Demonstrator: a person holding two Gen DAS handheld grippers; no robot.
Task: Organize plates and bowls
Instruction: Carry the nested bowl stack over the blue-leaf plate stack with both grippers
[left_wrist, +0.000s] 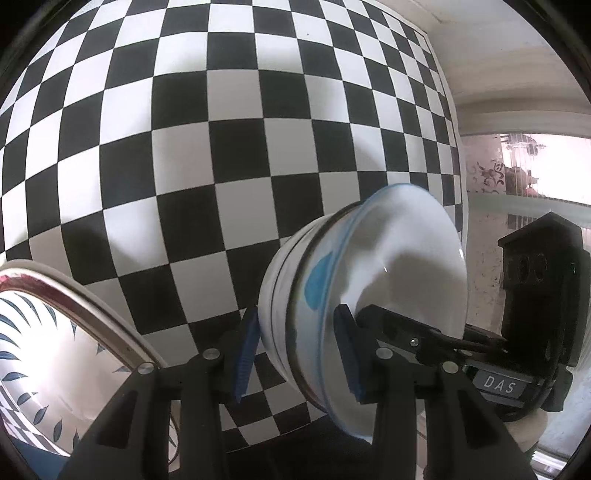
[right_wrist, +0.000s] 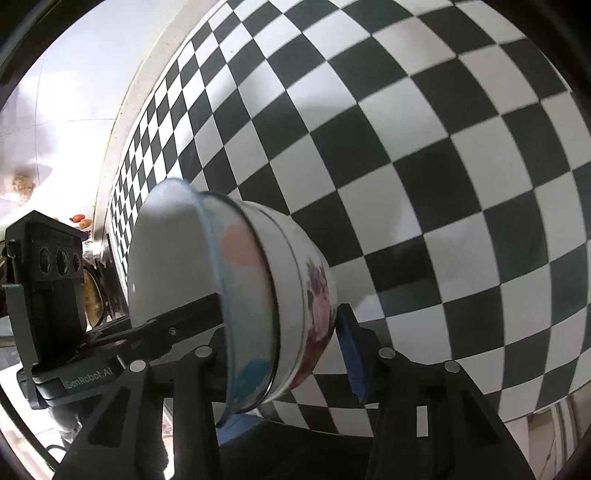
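Both tongs, left (left_wrist: 299, 354) and right (right_wrist: 284, 350), clamp the tilted stacked bowls (left_wrist: 369, 280) above the checkered tablecloth (left_wrist: 221, 147).

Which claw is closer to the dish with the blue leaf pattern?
Left. The leaf-patterned dish sits just beside the left claw, on its outer side. The right claw reaches the nested bowls from the opposite side, farther from the dish.
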